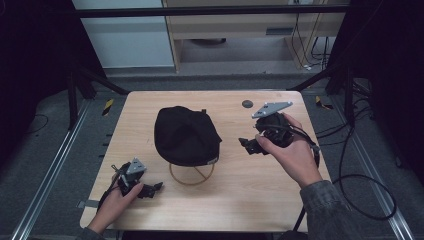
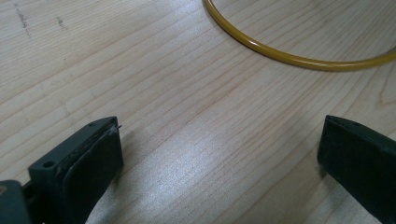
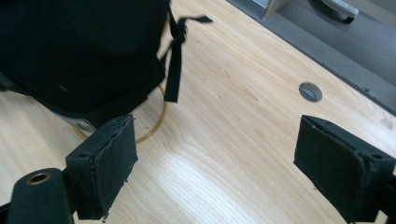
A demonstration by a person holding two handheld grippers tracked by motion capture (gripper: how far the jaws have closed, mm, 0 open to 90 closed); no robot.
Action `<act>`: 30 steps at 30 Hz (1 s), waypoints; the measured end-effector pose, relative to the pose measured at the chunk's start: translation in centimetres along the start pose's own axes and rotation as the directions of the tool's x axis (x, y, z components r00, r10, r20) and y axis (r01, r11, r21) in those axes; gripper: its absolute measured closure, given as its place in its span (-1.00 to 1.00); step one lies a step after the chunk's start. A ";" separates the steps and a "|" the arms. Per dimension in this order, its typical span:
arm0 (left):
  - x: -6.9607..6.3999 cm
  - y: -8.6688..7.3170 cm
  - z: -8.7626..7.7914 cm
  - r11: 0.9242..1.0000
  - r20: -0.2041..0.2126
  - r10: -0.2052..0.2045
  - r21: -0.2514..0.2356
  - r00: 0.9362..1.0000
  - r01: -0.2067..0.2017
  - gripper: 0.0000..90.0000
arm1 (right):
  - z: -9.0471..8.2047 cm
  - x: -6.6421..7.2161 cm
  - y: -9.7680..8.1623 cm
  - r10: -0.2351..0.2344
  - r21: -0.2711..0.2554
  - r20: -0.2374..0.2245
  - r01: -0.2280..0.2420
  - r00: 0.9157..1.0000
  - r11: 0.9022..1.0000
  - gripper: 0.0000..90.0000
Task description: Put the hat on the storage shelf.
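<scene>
A black cap (image 1: pixel 186 134) sits on a yellow wire stand (image 1: pixel 192 175) at the middle of the wooden table (image 1: pixel 250 200). My left gripper (image 1: pixel 152 189) rests low at the front left, a short way left of the stand's ring (image 2: pixel 299 58), its jaws wide apart over bare wood. My right gripper (image 1: pixel 248 145) is held to the right of the cap, open, pointing toward it. In the right gripper view the cap (image 3: pixel 79 51) fills the upper left, its back strap (image 3: pixel 175 56) hanging down, and the wire ring (image 3: pixel 156 123) shows beneath it.
A round grey grommet (image 1: pixel 247 103) is set into the table's far right part, also seen as a grey disc (image 3: pixel 310 91). Cables trail off the right side over the floor (image 1: pixel 360 185). Metal frame rails run along both sides of the table.
</scene>
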State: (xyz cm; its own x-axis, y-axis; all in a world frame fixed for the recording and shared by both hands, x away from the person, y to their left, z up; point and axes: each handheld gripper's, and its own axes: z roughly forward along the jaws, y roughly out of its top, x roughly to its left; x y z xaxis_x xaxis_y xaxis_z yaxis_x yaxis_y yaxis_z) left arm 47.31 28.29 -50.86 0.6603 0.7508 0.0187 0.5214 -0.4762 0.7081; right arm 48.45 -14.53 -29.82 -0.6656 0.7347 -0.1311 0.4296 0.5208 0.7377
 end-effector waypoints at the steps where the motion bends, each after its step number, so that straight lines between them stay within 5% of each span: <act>1: 0.0 0.0 0.0 1.000 -0.001 0.000 0.000 1.000 0.000 -1.00 | 0.4 -0.1 -0.6 0.007 0.000 0.000 -0.007 1.000 1.000 -0.71; 20: 0.0 0.0 0.0 1.000 -0.001 0.000 0.000 1.000 0.000 -1.00 | 7.0 1.4 -11.2 0.157 0.054 -0.019 -0.156 0.987 0.986 -0.66; 30: 0.0 0.0 0.0 1.000 0.000 0.000 0.000 1.000 0.000 -1.00 | 10.0 1.8 -15.3 0.233 0.074 0.026 -0.235 0.972 0.969 -0.66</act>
State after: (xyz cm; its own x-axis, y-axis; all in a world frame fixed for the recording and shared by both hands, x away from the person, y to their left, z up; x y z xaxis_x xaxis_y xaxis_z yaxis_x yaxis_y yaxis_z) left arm 47.29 28.28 -50.86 0.6601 0.7509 0.0188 0.5212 -0.4759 0.7084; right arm 46.78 -16.82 -47.96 -0.5307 0.8471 0.0274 0.6177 0.3645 0.6969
